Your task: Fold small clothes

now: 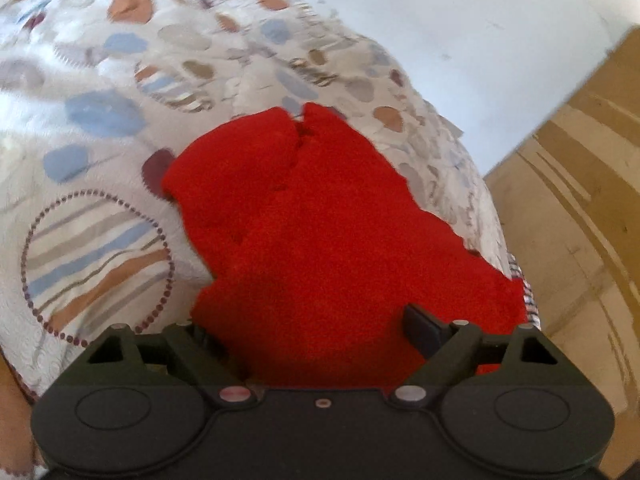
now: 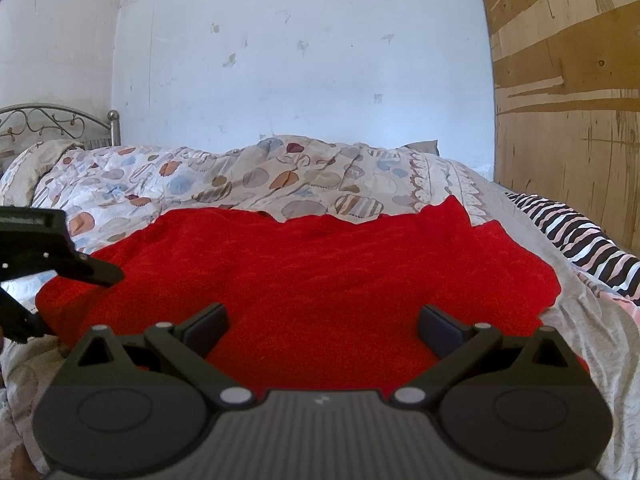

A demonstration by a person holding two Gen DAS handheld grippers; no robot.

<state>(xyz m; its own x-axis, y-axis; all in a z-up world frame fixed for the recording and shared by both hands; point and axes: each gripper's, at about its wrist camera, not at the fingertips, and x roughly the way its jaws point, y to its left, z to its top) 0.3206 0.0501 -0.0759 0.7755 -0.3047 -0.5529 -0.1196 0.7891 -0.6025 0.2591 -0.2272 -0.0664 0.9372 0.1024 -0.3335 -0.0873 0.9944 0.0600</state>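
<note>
Red knit [image 2: 304, 280] looks soft, light and floppy, so it will sag and bunch: best taken at a hem edge or corner, not mid-panel. It lies flat on the quilt [image 2: 248, 176], near edge toward both grippers. Right gripper [image 2: 322, 326] stands wide over that near edge, nothing clamped. Left gripper [image 1: 316, 332] is also wide at the knit's left edge; cloth sits between the fingers, no pinch visible. Striped cloth [image 2: 576, 236] lies right of the knit.

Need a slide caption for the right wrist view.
Open right claw poised over red garment spread on patterned quilt.
</note>
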